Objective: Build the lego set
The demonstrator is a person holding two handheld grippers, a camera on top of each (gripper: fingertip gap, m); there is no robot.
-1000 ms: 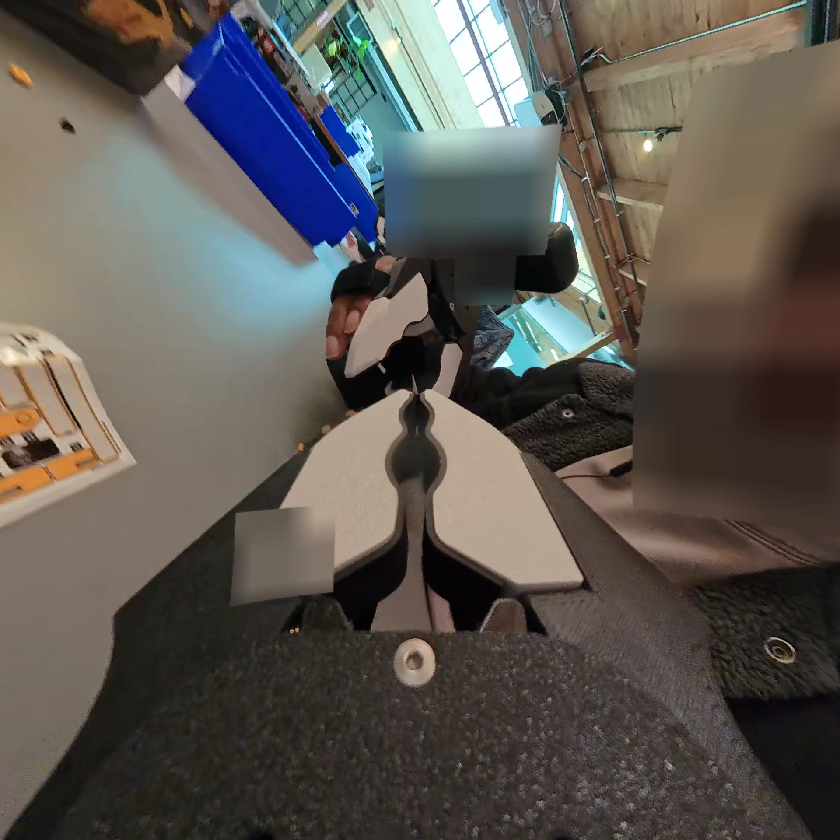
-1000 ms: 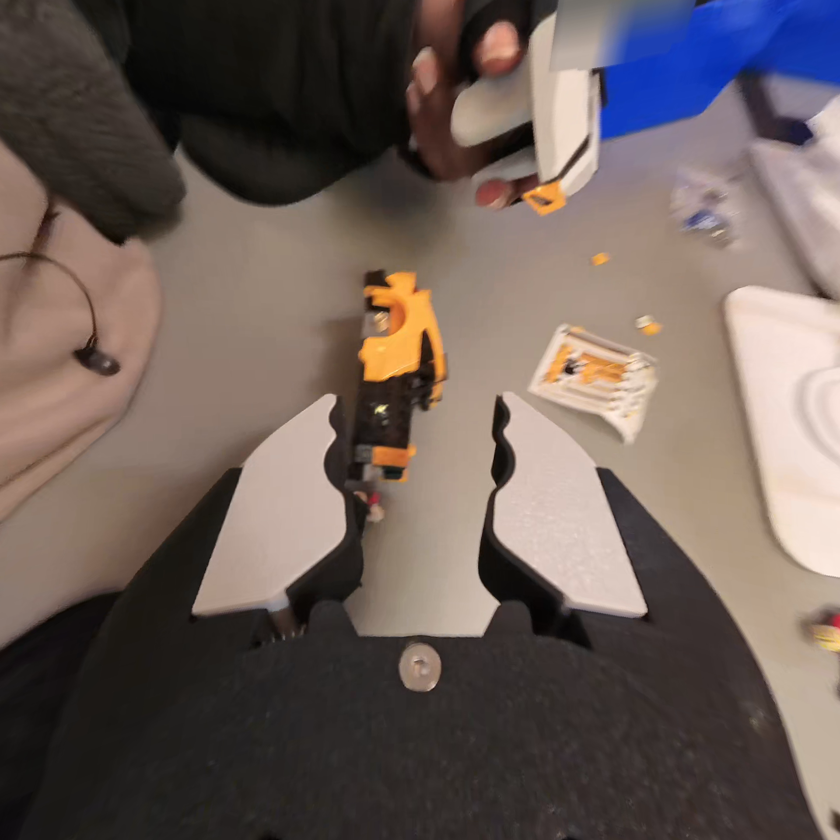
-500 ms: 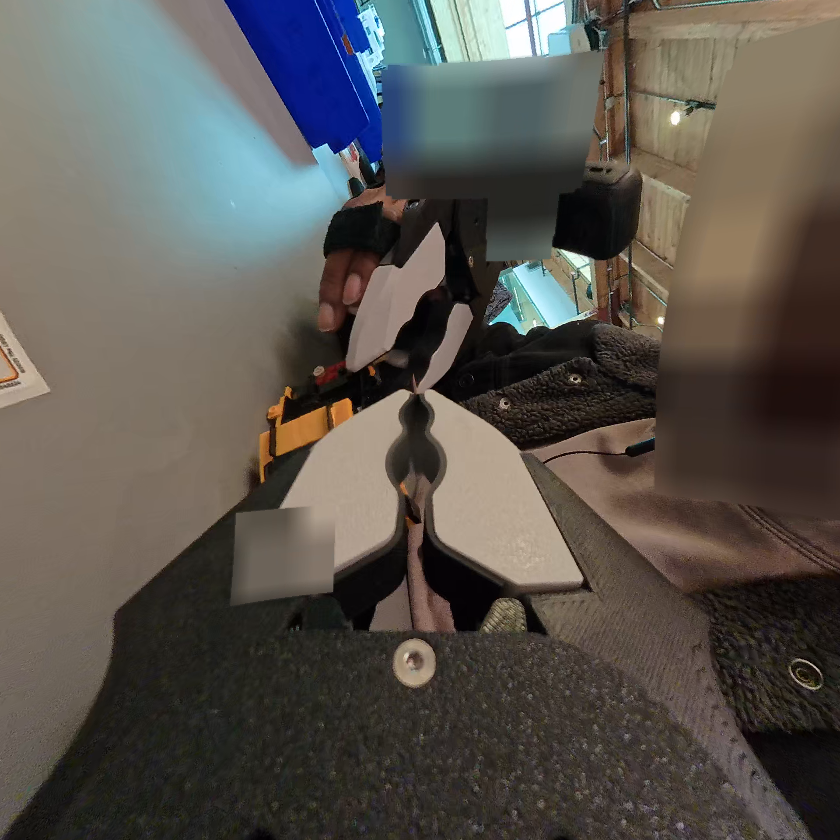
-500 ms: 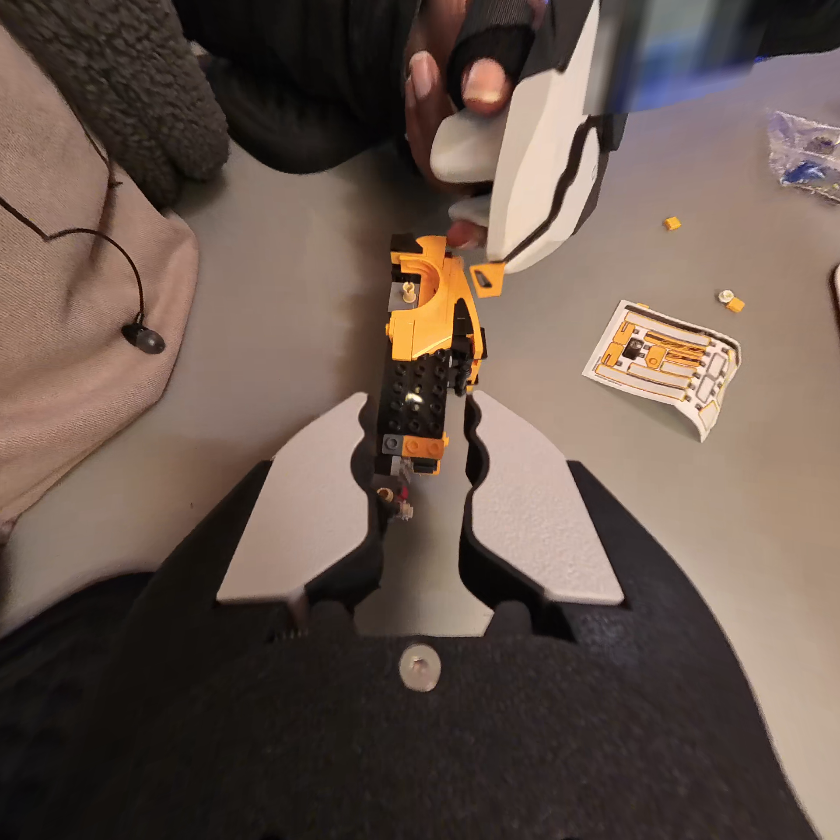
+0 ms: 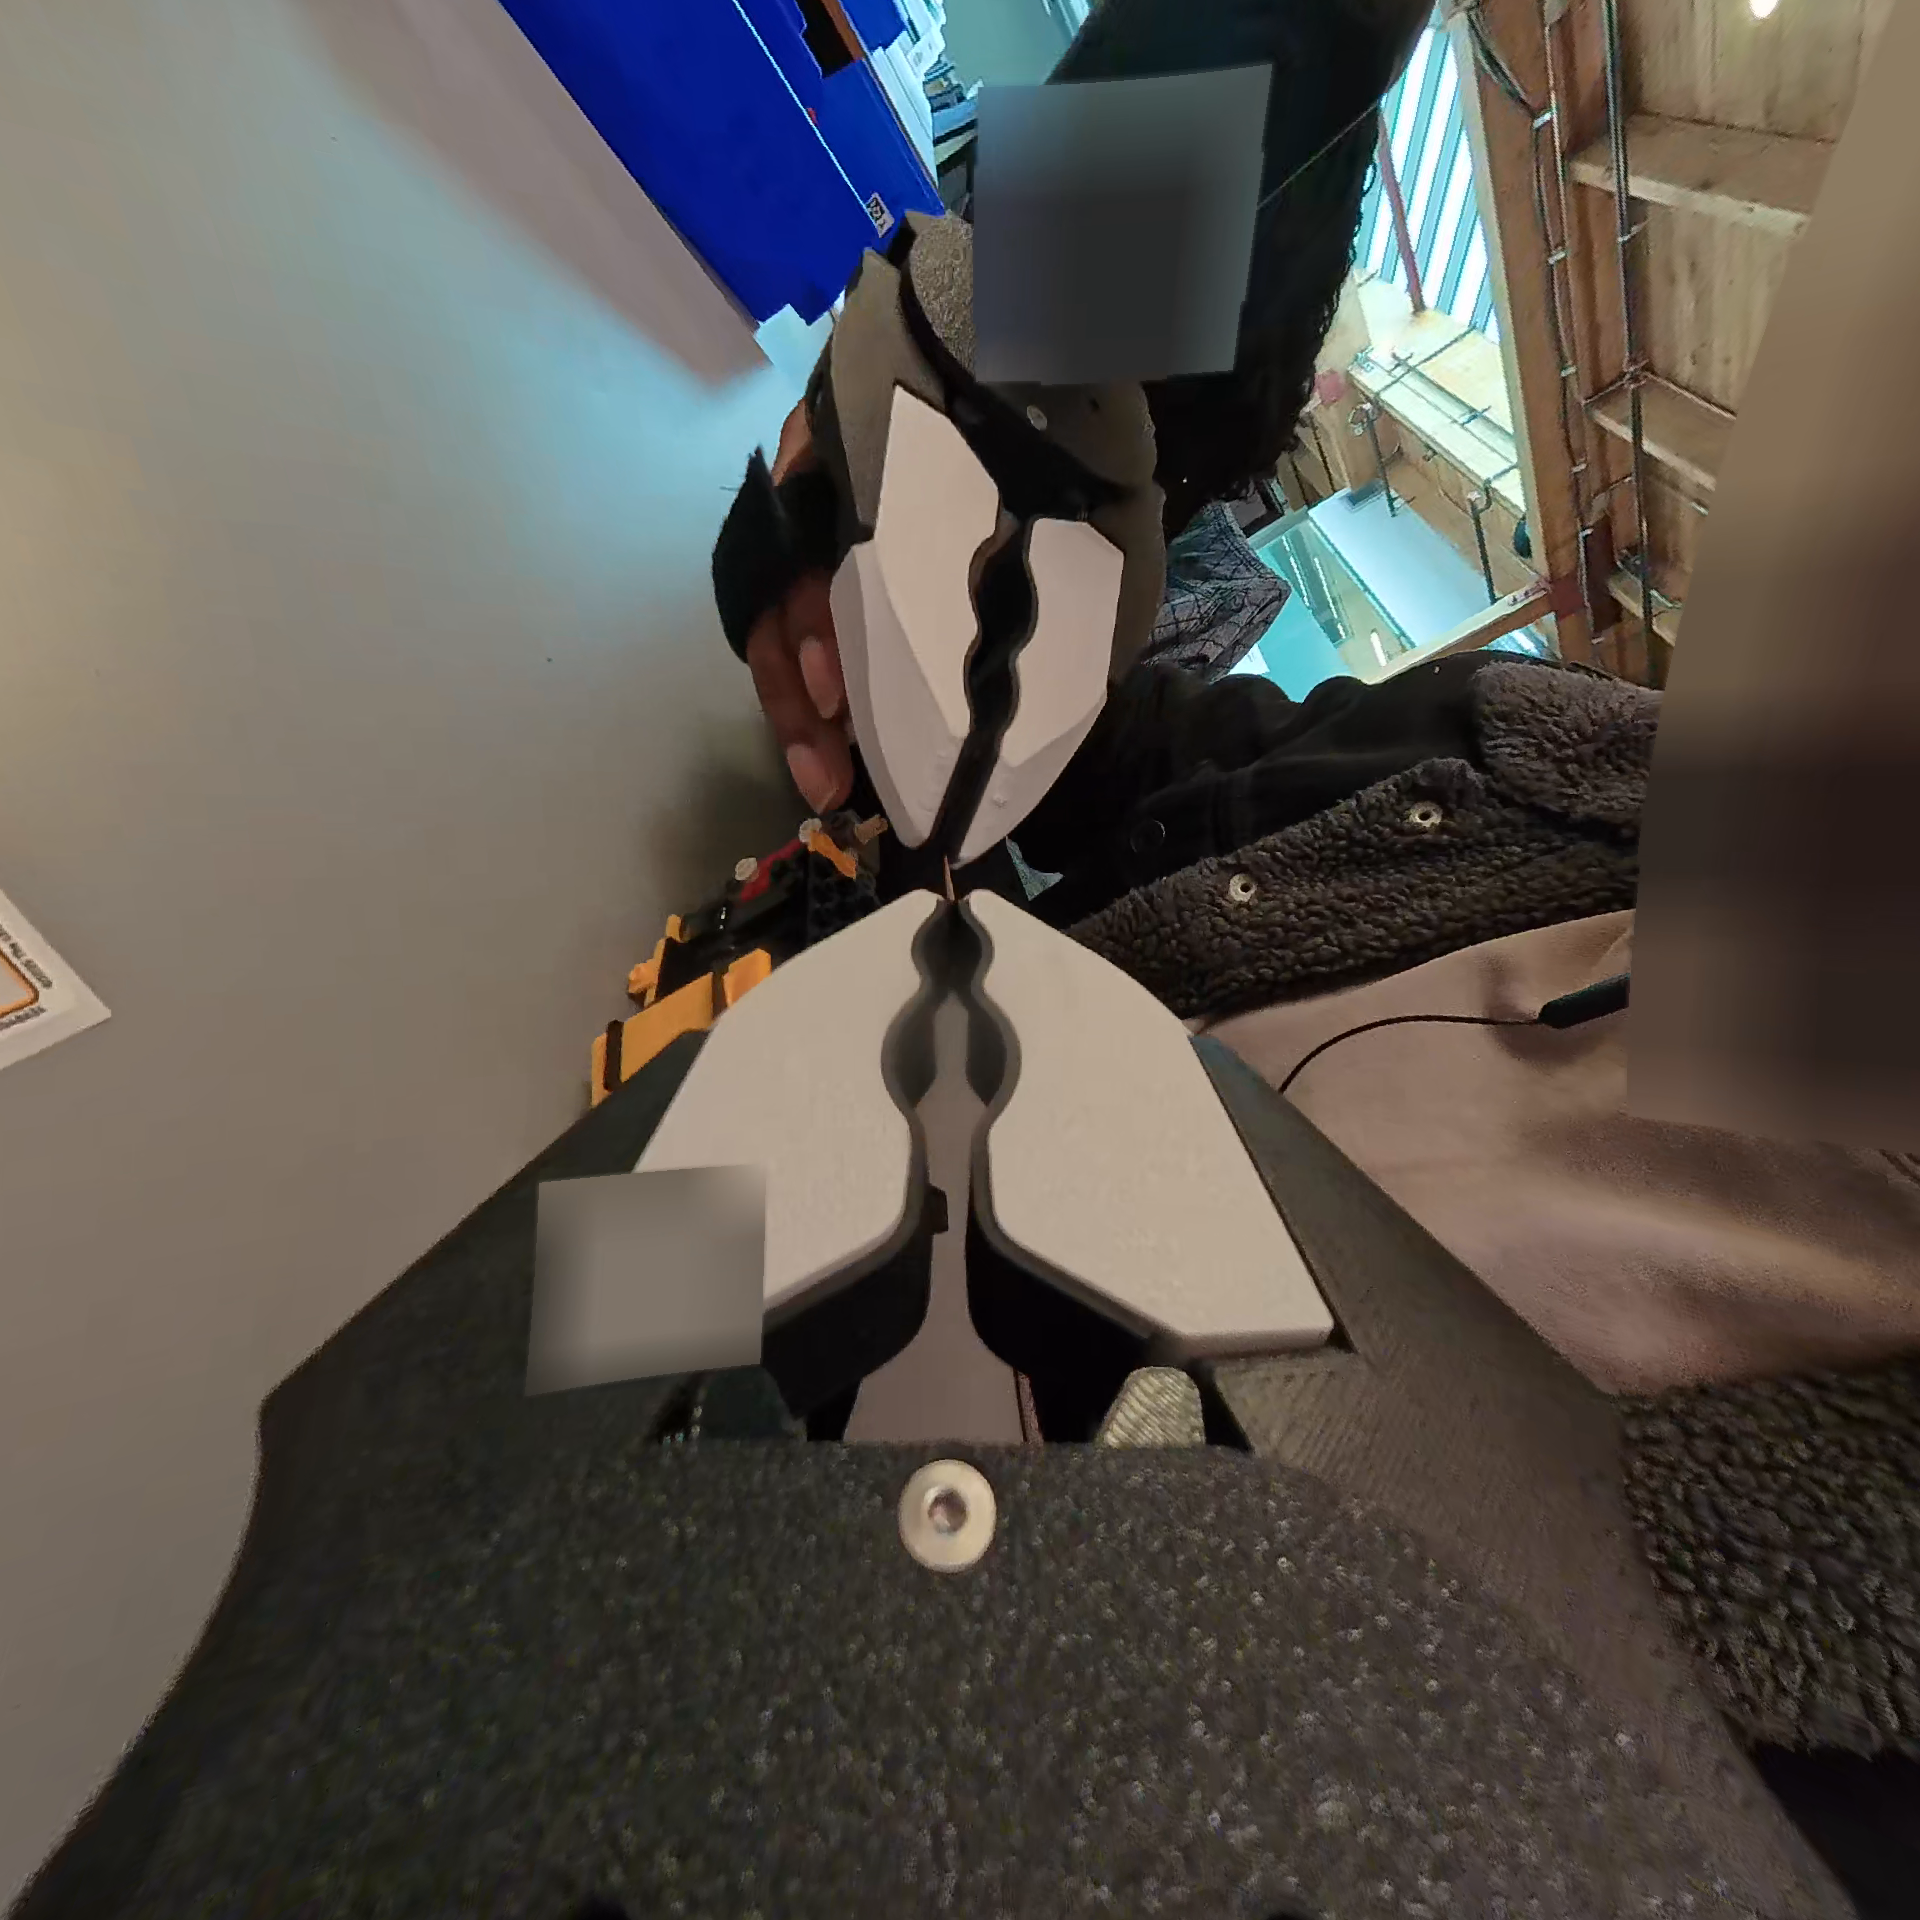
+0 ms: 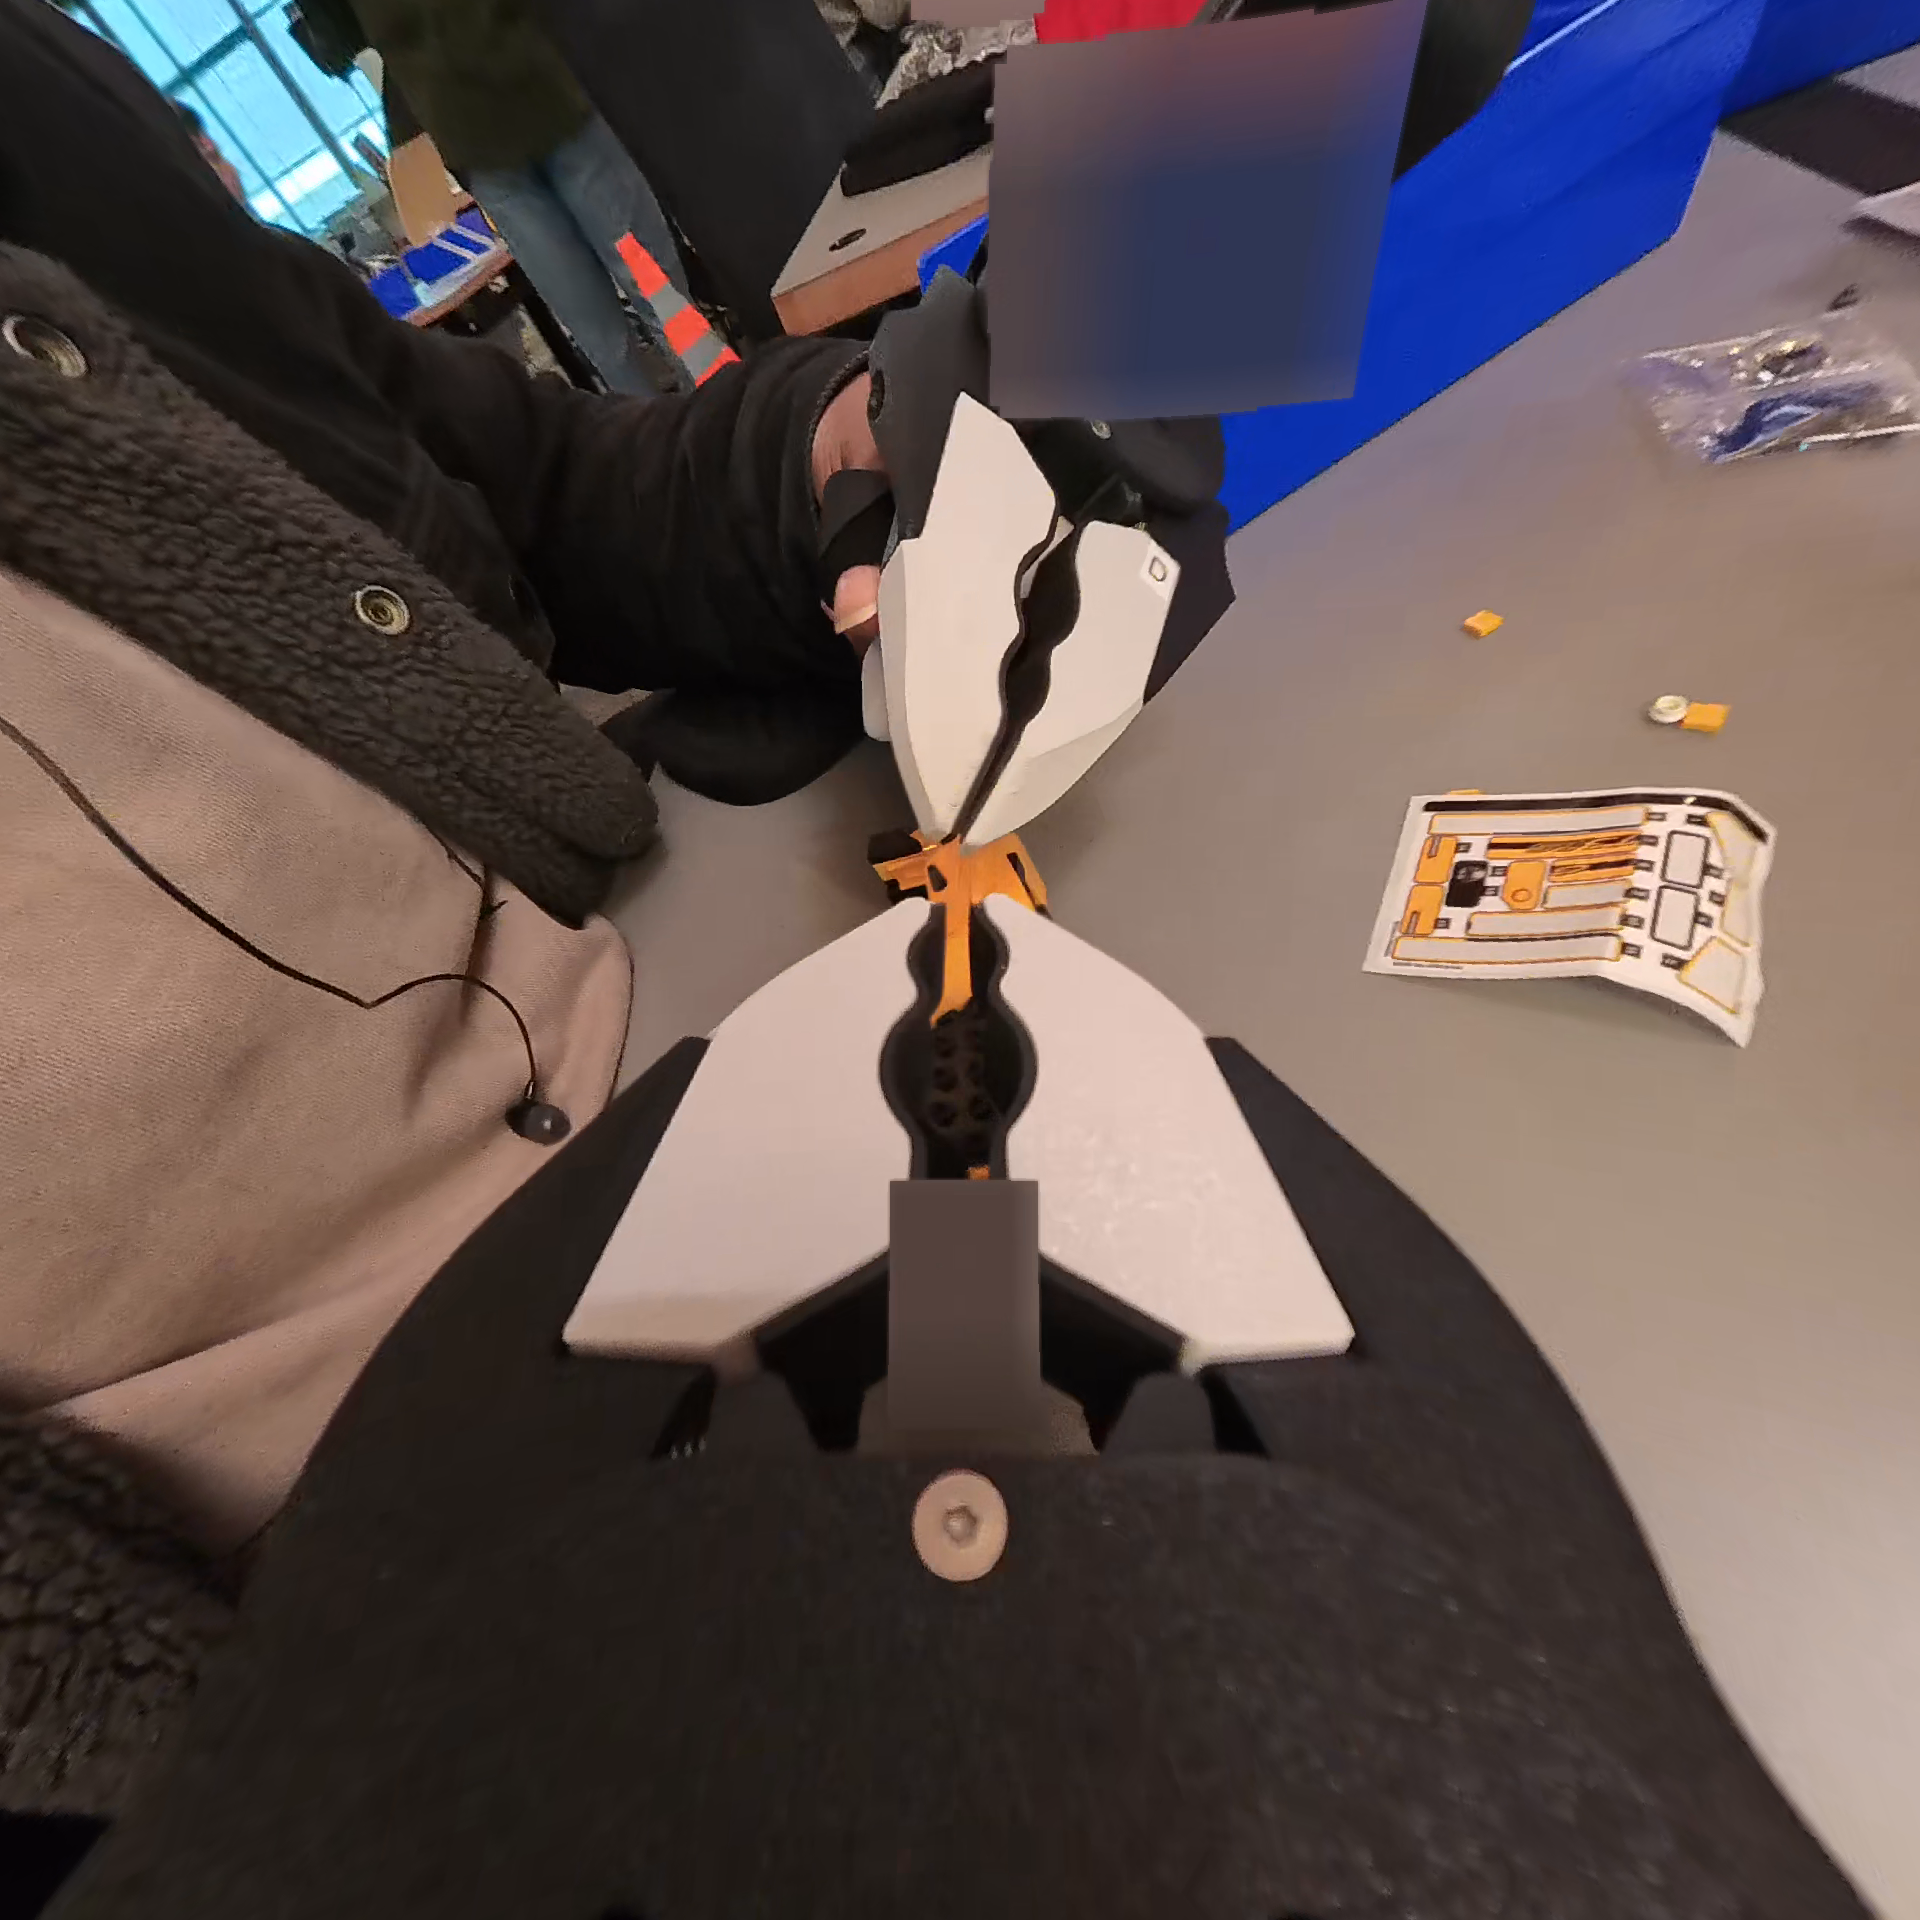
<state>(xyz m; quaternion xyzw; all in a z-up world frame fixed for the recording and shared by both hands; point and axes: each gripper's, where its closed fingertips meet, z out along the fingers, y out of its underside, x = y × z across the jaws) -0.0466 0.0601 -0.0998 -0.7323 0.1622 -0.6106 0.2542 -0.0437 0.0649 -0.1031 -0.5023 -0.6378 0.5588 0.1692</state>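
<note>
right gripper (image 6: 958, 914) is closed tight on an orange-and-black brick model (image 6: 961, 971); both white fingers (image 6: 810, 1122) press its sides, and its black studded part shows in the gap further back. the model's front end sticks out past the tips, low over the grey table (image 6: 1455, 1247). whether it touches the table can't be told.

left gripper (image 5: 948, 906) is closed too, tips together on a thin small orange piece (image 5: 943, 878), seen edge-on as a sliver in the left wrist view. in the right wrist view the left gripper (image 6: 961, 831) comes down from above w/ its tips right at the model's front end, so the two grippers meet nearly tip to tip. can't tell if the piece is seated on the model yet.

room: table to the right of the model is open up to a sticker sheet (image 6: 1569, 894), near but apart. further right and back lie small loose orange bits (image 6: 1688, 715) and a clear plastic bag (image 6: 1777, 400), well apart. blue bins (image 6: 1558, 260) stand along the far edge. to the left it's tight: a person's beige top and dark fleece jacket (image 6: 312, 582) crowd the table edge just beside the model.

hidden: gripper bodies cover the model's underside and rear; blurred patches cover some areas. a hand (image 5: 805, 686) behind the right gripper is only partly visible.
</note>
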